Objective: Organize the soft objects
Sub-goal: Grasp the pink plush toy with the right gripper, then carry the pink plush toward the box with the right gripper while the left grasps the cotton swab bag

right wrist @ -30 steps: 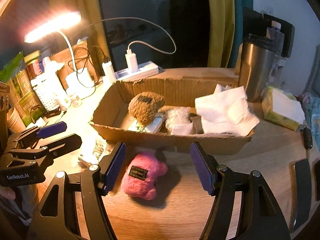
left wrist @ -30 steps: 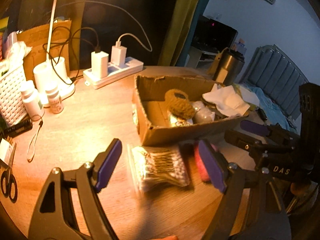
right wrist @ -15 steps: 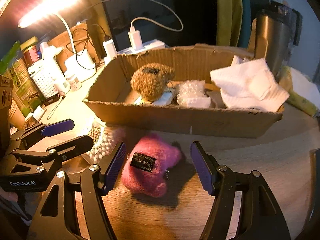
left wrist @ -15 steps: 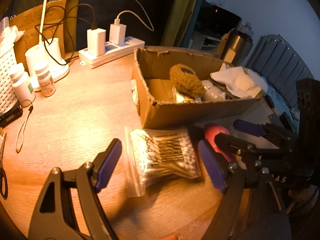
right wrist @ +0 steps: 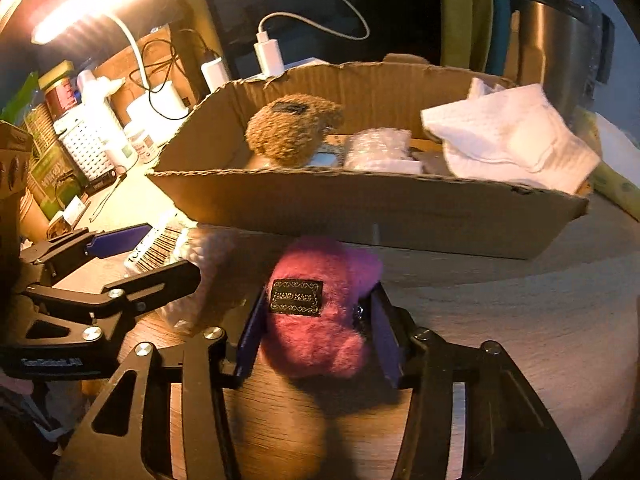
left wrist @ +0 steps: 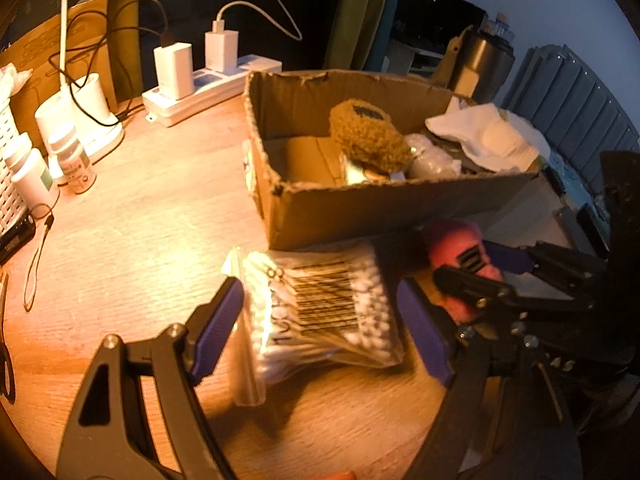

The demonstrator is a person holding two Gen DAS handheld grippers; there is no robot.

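Here I have the right gripper (right wrist: pixel 316 334) closed onto the pink plush toy (right wrist: pixel 320 312), both purple pads pressed into its sides. The toy rests on the wooden counter (right wrist: pixel 500 320), just in front of the cardboard box (right wrist: pixel 360 216), with its black label facing up. In the left wrist view the same toy (left wrist: pixel 460 248) shows at the near right corner of the box (left wrist: pixel 360 212), with the right gripper (left wrist: pixel 480 268) around it.

My left gripper (left wrist: pixel 320 320) is spread wide. Its pads stand on either side of the bag of cotton swabs (left wrist: pixel 324 308), not touching it. The bag lies flat on the counter (left wrist: pixel 140 240), barcode up, directly in front of the box near its left corner. In the right wrist view the bag (right wrist: pixel 168 240) lies to the left of the toy, and the left gripper (right wrist: pixel 132 256) reaches over it.

Inside the box:
- a brown plush toy (right wrist: pixel 292 132), toward the left end;
- a crumpled clear plastic wrap (right wrist: pixel 376 148), just right of it;
- white paper towels (right wrist: pixel 508 136), at the right end, overhanging the front wall.

Behind the box, on the left, sits a white power strip (left wrist: pixel 208 88) with two chargers plugged in. A steel tumbler (right wrist: pixel 560 64) stands behind the box at its right end. Further left of the box are small white bottles (left wrist: pixel 72 156) and a lamp base (left wrist: pixel 80 116).
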